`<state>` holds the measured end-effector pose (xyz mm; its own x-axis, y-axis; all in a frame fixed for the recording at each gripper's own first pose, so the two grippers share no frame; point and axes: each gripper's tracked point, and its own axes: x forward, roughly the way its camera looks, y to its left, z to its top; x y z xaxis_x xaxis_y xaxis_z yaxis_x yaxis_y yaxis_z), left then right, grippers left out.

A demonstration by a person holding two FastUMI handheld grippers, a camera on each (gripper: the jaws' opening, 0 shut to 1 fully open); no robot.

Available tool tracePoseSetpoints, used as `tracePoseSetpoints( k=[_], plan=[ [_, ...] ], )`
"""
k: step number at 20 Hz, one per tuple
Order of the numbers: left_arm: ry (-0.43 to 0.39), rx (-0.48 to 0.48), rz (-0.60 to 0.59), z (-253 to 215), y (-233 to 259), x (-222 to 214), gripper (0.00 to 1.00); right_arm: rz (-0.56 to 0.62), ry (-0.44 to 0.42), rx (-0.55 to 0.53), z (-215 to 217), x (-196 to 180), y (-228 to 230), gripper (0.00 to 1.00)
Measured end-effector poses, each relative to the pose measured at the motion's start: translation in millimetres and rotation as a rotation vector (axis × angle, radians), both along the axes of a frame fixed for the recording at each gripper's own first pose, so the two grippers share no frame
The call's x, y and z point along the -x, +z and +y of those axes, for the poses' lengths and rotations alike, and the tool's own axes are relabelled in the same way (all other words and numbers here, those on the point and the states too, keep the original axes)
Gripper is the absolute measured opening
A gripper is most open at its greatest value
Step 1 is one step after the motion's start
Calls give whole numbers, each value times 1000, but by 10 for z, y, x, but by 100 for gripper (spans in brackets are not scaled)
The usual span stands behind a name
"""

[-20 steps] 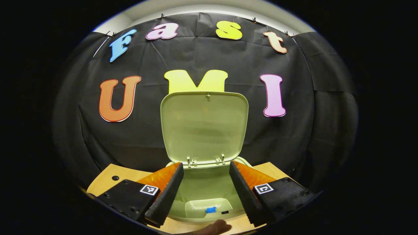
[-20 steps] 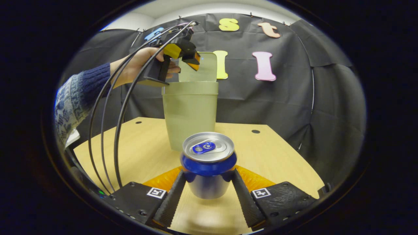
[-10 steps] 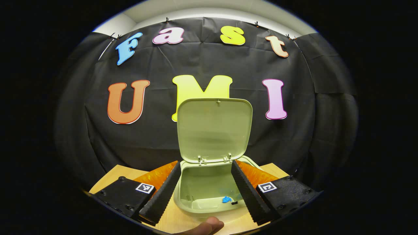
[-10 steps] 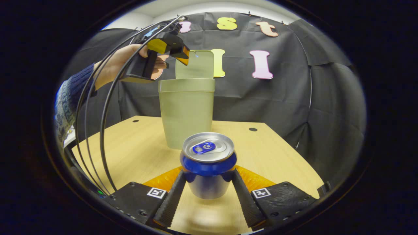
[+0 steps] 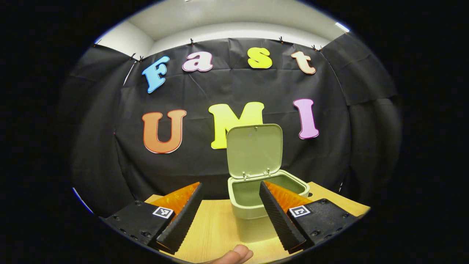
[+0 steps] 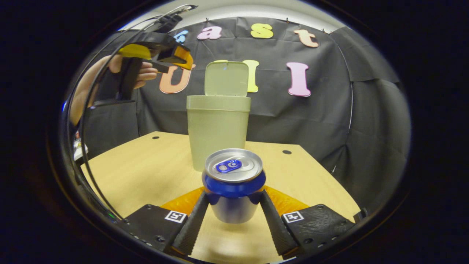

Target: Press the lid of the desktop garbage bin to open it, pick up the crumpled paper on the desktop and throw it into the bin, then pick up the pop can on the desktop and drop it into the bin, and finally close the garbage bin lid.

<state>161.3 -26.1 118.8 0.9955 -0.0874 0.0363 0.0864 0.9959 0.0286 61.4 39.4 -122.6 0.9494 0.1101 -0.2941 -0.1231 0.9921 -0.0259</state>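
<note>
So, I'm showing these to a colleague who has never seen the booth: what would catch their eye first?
Probably the pop can, large in the right gripper view, standing upright and clamped between the right hand-held gripper's fingers. Behind it on the wooden table stands the pale green garbage bin with its lid raised upright. The left hand-held gripper hangs open, up to the bin's left.

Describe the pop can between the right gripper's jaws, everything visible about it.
The pop can stands upright between the jaws of the right gripper, both fingers pressing its lower sides. Its top is bare silvery metal with a blue pull tab lying flat, seemingly unopened. Below the rim runs a blue band; the lower body looks silvery and tapers toward the base. A soft shadow lies on the wooden table beneath it; whether it rests there or is lifted is unclear. The open garbage bin stands behind it, apart.
</note>
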Motion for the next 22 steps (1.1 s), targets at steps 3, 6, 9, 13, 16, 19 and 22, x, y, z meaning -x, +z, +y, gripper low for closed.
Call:
tracePoseSetpoints(
  k=[3,6,9,13,16,19,22],
  plan=[
    [-25,46,19,15,-192,309,99,-19,-4,14,11,0,97,80],
    [6,39,60,174,-472,524,99,-31,-7,16,12,9,170,80],
    [-5,79,104,196,-794,718,99,-36,-12,17,-13,-8,272,80],
    [16,102,131,348,-1070,891,99,-83,-23,15,-72,-66,655,80],
    [36,89,137,444,-1215,952,99,-143,-32,23,-126,-177,1059,80],
    [49,129,148,525,-1314,1004,99,-177,-16,23,-95,-295,1443,80],
    [63,140,138,596,-1338,1026,99,-195,-13,10,-60,-494,1817,80]
  ],
)
